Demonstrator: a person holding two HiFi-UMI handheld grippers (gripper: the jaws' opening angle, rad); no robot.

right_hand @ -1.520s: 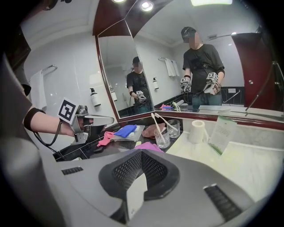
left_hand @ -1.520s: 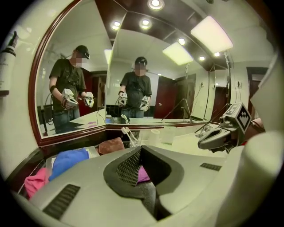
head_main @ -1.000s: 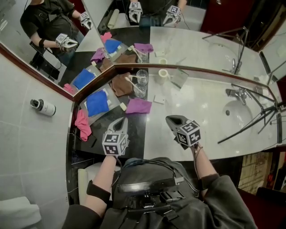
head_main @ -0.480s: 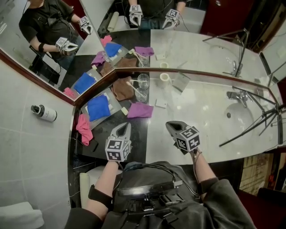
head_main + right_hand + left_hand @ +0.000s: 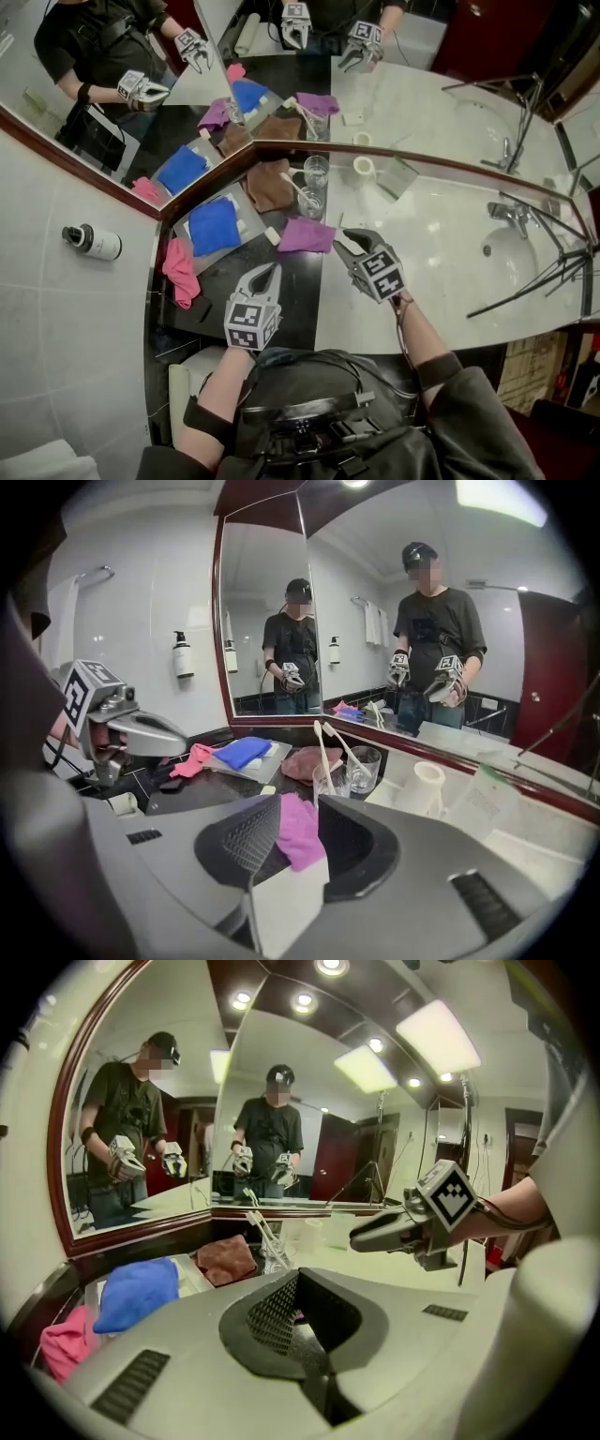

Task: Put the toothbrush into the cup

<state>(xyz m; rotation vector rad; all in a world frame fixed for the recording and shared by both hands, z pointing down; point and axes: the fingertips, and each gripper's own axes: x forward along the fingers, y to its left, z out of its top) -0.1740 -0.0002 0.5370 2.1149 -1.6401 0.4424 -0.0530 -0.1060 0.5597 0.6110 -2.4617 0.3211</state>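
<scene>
- Right gripper: the jaws have just been opening and stand apart, gripping nothing. A small flat white packet lies on the counter in the gap.
- Left gripper: jaws closed and empty, held over the black stone.
- White plastic toothbrush: already in the clear drinking glass, with its long axis leaning up and to the left. It lies ahead and slightly left of your right gripper, past the crumpled purple cloth. Your right hand is nearer.
- Judgement: nothing appears left to load.
- Surface: polished black stone on the left, white marble counter on the right.
- Room: angled wall mirrors behind, basin at far right.
</scene>
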